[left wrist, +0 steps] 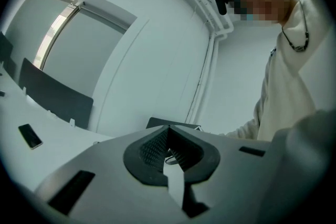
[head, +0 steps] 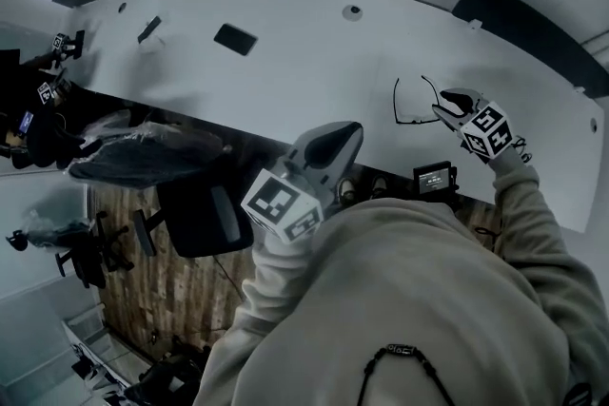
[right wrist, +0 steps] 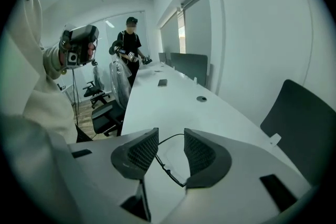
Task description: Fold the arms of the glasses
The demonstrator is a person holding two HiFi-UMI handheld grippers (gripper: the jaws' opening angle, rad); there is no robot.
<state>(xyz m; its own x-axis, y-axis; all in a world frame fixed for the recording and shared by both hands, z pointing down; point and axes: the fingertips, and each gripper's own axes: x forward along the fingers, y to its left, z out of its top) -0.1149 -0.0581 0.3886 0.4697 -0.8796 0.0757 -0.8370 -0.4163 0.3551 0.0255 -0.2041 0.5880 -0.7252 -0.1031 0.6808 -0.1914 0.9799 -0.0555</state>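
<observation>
A thin black-framed pair of glasses [head: 397, 102] lies on the white desk [head: 285, 71], its arms spread out. My right gripper [head: 440, 109] has its tips at the right side of the frame. In the right gripper view its jaws [right wrist: 170, 152] stand open, tilted down at the desk, with the wire of the glasses [right wrist: 164, 166] lying between the pads and not pressed by them. My left gripper [head: 333, 143] hangs in the air off the desk's near edge, away from the glasses. It is shut [left wrist: 169, 152] and holds nothing.
A black phone [head: 235, 39], a small dark object [head: 148, 29] and a round cable port [head: 353, 11] lie on the far part of the desk. A black device [head: 434, 177] is at the near edge. Office chairs [head: 195, 214] stand below; another person [right wrist: 130, 44] stands at the desk's far end.
</observation>
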